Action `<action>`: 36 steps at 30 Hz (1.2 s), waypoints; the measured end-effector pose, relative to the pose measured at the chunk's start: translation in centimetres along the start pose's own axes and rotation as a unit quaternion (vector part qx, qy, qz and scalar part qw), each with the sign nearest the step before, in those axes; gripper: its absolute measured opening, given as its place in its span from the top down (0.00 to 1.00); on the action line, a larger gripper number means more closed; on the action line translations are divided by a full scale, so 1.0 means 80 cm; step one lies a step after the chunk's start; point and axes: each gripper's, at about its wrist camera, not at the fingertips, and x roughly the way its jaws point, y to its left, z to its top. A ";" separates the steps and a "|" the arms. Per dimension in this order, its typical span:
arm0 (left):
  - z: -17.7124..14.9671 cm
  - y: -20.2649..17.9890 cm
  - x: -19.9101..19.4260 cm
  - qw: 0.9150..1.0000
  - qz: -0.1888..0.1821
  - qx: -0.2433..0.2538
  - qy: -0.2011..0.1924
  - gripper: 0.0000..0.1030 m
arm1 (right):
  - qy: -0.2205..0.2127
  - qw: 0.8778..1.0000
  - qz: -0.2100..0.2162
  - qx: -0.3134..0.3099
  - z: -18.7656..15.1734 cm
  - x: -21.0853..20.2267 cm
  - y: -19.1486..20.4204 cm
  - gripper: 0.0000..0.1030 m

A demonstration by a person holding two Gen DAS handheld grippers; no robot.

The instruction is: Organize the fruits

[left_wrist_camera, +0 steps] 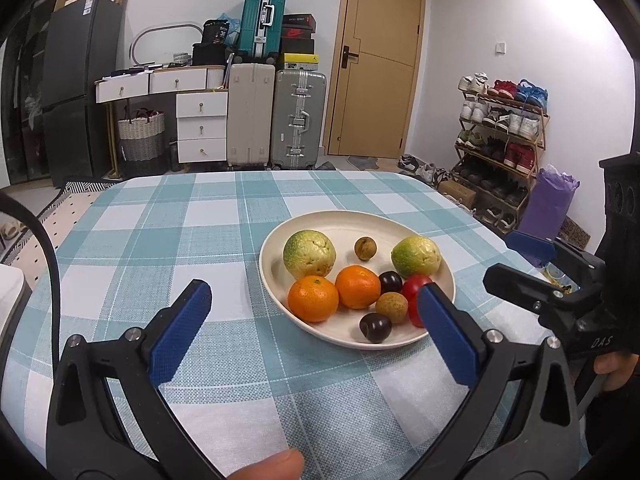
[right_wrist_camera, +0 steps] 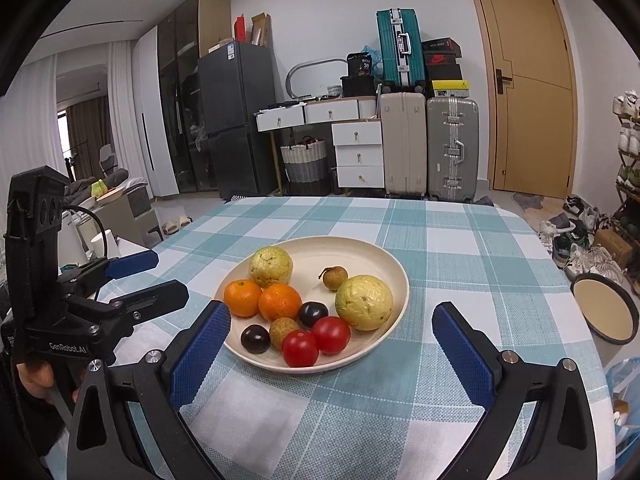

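Fruits all on cream plate (right_wrist_camera: 394,276), mid-table toward near edge: two yellow-green guavas (right_wrist_camera: 363,302), two oranges (right_wrist_camera: 280,301), two tomatoes (right_wrist_camera: 331,334), dark plums (right_wrist_camera: 255,338), longans (right_wrist_camera: 334,277). Left gripper (left_wrist_camera: 314,332), right gripper (right_wrist_camera: 332,354) both spread, empty, hovering near plate's near rim. Scene fits sorted or unsorted; any pick: pinch gently, round fruit rolls.

Both cameras look forward and slightly down along their own blue-padded fingers, low over the checked table (left_wrist_camera: 168,232). The left wrist view has the plate of fruit (left_wrist_camera: 320,220) right of centre, near; the right tool (left_wrist_camera: 532,268) enters at its right edge. The right wrist view centres the same plate (right_wrist_camera: 360,248); the left tool (right_wrist_camera: 160,276) shows at left. Both share the suitcases (left_wrist_camera: 276,120) and door (right_wrist_camera: 528,80).
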 end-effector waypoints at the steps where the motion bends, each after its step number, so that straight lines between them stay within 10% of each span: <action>1: 0.000 0.000 0.000 1.000 0.000 -0.001 -0.001 0.00 | -0.003 1.000 -0.002 -0.002 0.000 -0.001 0.001 0.00; 36: -0.001 0.001 -0.002 1.000 0.000 -0.001 -0.003 0.00 | -0.020 1.000 0.005 -0.008 -0.002 -0.010 0.004 0.00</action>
